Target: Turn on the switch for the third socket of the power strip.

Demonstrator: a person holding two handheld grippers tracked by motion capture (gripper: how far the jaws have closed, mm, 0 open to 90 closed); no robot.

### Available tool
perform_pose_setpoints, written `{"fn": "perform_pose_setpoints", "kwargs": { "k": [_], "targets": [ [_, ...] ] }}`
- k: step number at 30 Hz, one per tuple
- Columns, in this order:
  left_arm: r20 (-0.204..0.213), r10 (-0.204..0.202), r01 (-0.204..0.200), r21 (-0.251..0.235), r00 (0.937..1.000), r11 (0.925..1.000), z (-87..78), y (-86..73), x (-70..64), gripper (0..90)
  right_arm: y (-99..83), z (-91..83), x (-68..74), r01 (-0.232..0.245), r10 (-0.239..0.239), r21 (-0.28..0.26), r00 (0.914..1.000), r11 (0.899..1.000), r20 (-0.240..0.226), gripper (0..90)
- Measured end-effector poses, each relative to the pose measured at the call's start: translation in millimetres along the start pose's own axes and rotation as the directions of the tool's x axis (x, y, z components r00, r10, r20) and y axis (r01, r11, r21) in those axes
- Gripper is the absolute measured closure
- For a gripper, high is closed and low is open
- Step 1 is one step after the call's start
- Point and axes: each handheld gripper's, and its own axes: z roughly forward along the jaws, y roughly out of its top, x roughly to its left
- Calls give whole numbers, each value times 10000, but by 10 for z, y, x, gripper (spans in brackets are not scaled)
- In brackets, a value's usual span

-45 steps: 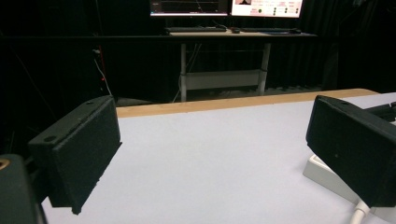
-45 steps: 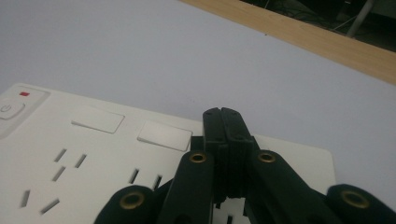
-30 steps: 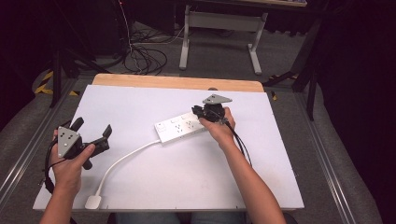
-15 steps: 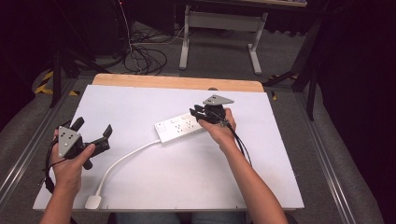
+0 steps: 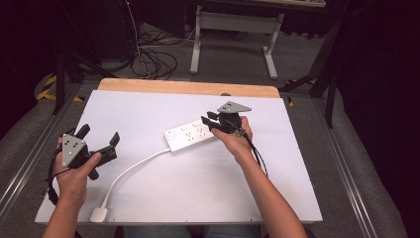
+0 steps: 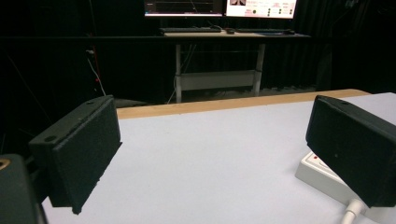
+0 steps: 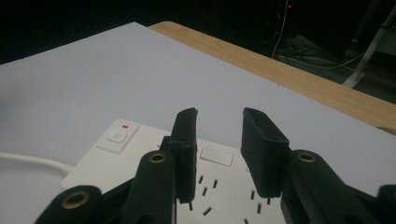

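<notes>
Nearest the person, a white plug (image 5: 98, 214) lies by the front edge of the white tabletop (image 5: 148, 106), and its white cable (image 5: 130, 171) curves up and right to the white power strip (image 5: 190, 136) near the middle. At the left side, the left claw (image 5: 99, 139) is held just above the surface with its 2 jaws spread wide and nothing between them; in the left gripper view the strip's cable end sits behind the right jaw. The right claw (image 5: 208, 121) hovers over the strip's right end, jaws partly apart with a narrow gap, gripping nothing. A wooden strip (image 5: 188, 88) edges the far side.
</notes>
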Motion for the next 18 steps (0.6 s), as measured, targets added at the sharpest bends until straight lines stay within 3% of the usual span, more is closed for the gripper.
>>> {"fn": "perform_pose_setpoints", "kwargs": {
  "k": [18],
  "targets": [
    [45, -43, 43, 21, 10000, 10000, 7, 2, -14, 37, -66, -280, 97, 40, -64, -568, 9991, 9984, -431, 570]
  ]
}}
